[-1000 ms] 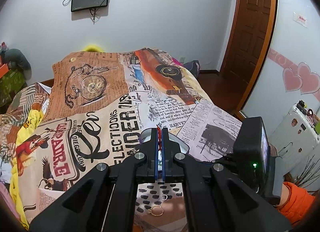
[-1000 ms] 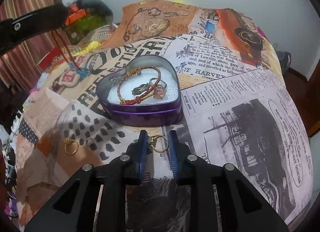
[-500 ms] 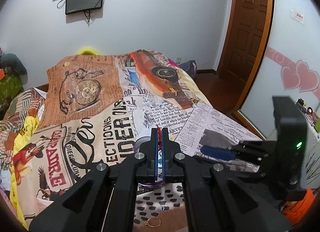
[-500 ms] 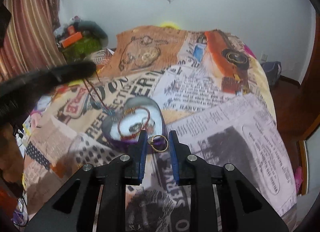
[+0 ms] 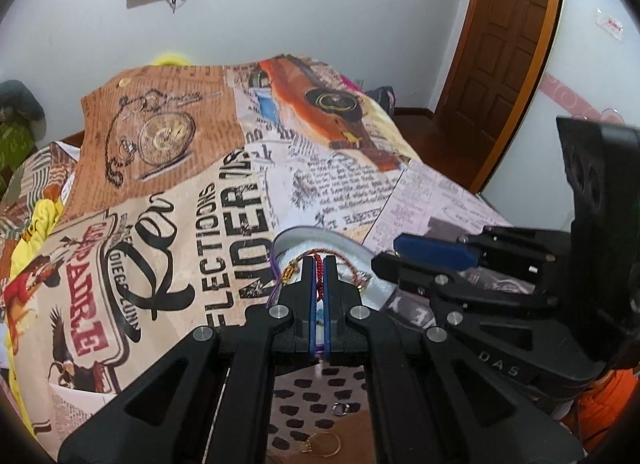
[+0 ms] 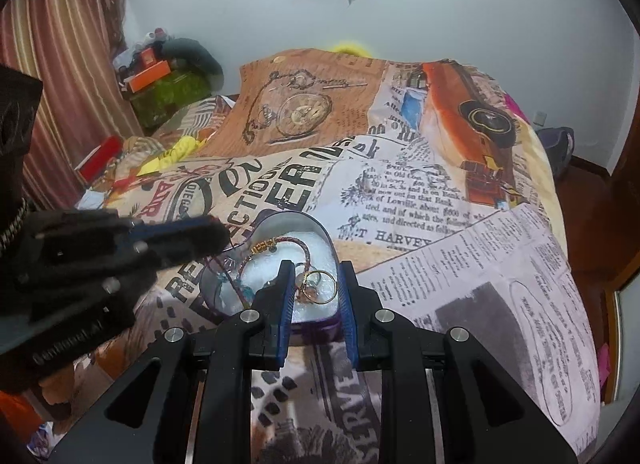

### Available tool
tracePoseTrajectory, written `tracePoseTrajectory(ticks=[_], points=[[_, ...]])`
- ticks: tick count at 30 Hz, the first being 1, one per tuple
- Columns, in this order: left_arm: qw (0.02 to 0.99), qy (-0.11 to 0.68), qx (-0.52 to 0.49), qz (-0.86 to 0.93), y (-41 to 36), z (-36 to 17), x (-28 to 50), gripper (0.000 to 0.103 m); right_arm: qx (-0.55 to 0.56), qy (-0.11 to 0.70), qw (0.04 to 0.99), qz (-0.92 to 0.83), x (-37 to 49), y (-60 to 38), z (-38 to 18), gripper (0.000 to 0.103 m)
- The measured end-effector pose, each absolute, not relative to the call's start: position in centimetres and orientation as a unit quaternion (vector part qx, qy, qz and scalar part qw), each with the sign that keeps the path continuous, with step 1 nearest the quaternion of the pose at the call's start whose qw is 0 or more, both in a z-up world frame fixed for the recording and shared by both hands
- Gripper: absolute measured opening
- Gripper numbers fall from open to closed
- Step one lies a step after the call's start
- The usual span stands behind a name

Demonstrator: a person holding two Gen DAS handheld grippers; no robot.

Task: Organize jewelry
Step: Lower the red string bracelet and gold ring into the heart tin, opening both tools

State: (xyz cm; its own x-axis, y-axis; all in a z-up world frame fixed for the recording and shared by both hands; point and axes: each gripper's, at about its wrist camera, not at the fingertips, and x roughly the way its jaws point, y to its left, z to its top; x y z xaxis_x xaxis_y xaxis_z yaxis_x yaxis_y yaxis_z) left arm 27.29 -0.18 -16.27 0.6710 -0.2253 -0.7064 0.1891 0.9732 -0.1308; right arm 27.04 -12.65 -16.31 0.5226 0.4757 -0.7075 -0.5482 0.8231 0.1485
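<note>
Our left hand-held gripper (image 5: 319, 278) pinches the red cord (image 5: 319, 276); the right (image 6: 312, 288) clamps a gold ring (image 6: 320, 287) above the tin (image 6: 304, 225) (mid-bed). Released early, either may miss the tin.

The left gripper (image 5: 319, 278) is angling downward with fingers (image 5: 307, 296) pressed shut on a red cord (image 5: 319, 276), while the right gripper (image 6: 314, 290) is pinching a gold ring (image 6: 320, 287) between narrowly parted fingers (image 6: 285, 296).
</note>
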Motion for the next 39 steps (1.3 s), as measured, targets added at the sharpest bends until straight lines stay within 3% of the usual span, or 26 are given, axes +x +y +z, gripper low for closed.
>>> tracePoseTrajectory(ticks=[24, 39], points=[[0.904, 0.416, -0.032, -0.095, 2.0, -17.2, 27.3, 0.002, -0.092, 0.404, 0.849, 0.329, 27.7, -9.7, -17.5, 0.02], [0.907, 0.409, -0.027, -0.094, 1.5, -15.3, 25.0, 0.009, -0.082, 0.405, 0.855, 0.312, 25.7, -11.1, -15.0, 0.026]])
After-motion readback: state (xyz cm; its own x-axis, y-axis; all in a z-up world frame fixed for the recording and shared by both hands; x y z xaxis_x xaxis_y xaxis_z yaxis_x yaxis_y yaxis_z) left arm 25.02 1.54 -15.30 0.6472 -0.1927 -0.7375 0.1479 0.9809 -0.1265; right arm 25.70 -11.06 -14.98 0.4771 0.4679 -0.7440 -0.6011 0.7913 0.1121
